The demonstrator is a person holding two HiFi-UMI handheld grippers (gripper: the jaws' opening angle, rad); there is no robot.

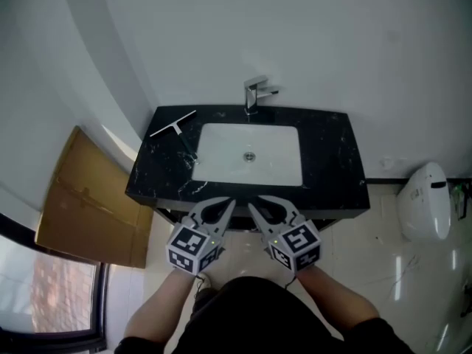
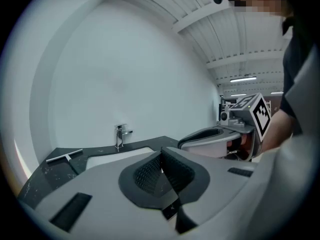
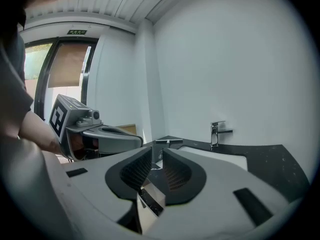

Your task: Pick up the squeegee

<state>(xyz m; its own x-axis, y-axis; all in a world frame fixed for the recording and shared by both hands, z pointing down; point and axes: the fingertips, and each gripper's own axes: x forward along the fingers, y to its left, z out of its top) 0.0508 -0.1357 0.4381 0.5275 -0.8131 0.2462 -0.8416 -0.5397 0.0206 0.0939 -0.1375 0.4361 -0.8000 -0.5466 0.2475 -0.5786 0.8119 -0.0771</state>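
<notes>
The squeegee [image 1: 174, 124] lies on the left part of the black counter [image 1: 333, 153], its pale blade toward the wall and its dark handle pointing at the front edge. It shows small in the left gripper view [image 2: 65, 157] and the right gripper view [image 3: 168, 142]. Both grippers hover side by side in front of the counter's front edge, well short of the squeegee. My left gripper [image 1: 229, 202] [image 2: 161, 155] has its pads touching and holds nothing. My right gripper [image 1: 258, 202] [image 3: 157, 153] shows a narrow gap between its pads, with nothing in it.
A white sink basin [image 1: 221, 153] is set in the middle of the counter, with a chrome faucet [image 1: 253, 94] behind it. A brown board [image 1: 88, 198] leans left of the counter. A white toilet [image 1: 426, 198] stands on the tiled floor at right.
</notes>
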